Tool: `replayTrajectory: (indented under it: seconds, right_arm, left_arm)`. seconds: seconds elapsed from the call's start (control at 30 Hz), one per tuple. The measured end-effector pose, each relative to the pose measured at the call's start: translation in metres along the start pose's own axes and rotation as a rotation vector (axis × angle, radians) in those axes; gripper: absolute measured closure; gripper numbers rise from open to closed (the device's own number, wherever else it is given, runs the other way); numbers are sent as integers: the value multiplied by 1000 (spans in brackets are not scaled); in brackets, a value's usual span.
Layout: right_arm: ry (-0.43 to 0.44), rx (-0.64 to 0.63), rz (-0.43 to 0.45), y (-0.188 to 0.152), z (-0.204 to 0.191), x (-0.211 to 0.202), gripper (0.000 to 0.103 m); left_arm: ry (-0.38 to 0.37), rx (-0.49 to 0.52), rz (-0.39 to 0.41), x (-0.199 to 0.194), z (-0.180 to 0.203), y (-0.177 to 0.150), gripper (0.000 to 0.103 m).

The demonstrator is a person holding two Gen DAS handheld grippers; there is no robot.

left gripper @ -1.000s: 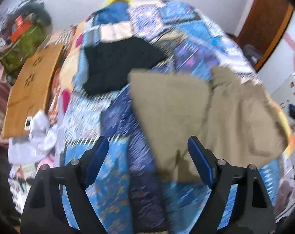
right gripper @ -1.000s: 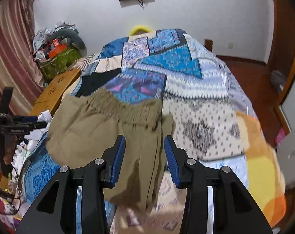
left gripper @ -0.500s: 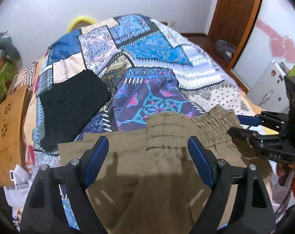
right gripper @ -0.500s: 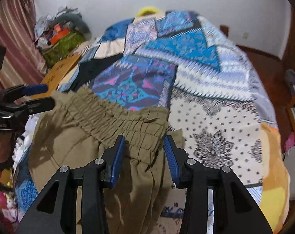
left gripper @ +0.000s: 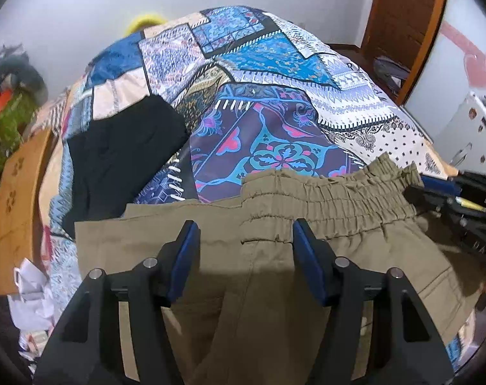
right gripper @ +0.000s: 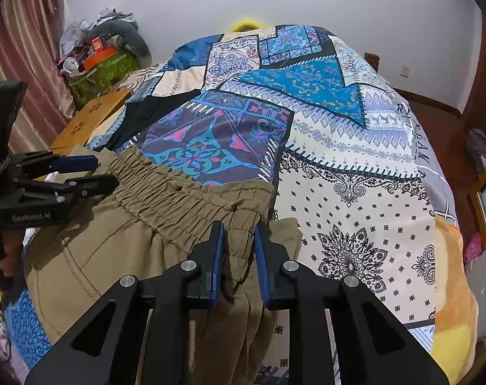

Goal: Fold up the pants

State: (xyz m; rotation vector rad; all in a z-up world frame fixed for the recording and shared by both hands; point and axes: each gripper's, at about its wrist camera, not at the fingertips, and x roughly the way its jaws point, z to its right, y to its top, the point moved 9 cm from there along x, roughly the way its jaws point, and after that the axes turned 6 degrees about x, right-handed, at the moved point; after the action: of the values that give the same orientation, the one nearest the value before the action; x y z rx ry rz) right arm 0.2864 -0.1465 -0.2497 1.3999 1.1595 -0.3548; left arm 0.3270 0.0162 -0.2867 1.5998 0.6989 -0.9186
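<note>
Black garment (left gripper: 121, 157) beside khaki pants (left gripper: 307, 256)

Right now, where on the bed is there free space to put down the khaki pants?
The bedspread lies bare beyond the waistband of the khaki pants and towards the door side. Nearer the curtain it is crowded: a black garment lies there, with a wooden board and clutter beside the bed.

A bed with a patchwork quilt (left gripper: 275, 64) carries khaki pants (left gripper: 275, 272) beside a black garment (left gripper: 121, 154).
</note>
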Motion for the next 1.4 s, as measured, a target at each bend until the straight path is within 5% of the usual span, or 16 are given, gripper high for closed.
replayTrajectory:
  seconds: [0.33,0.47,0.57,0.63,1.03,1.3,1.4]
  right_arm:
    - [5,35,69,5,-8,-47,83]
    - [-12,22,130,7,-15,-75,53]
    - [-54,4,158,6,-15,-87,27]
    - [-75,4,161,4,-12,-89,21]
    - [-121,4,10,-38,4,-48,21]
    - [35,147,-106,-42,8,-15,22]
    - [99,219,-138,-42,14,-4,37]
  left_arm:
    - [17,-54,77,-60,-23,0,41]
    - [27,-113,129,-88,-52,-1,37]
    - [37,-154,154,-99,-75,-10,23]
    - [44,-176,156,-101,-85,-19,17]
    - [-29,-270,-24,-40,-106,-89,15]
    - [-93,-247,-76,-6,-86,-86,15]
    - [-134,-219,-63,-7,-80,-78,39]
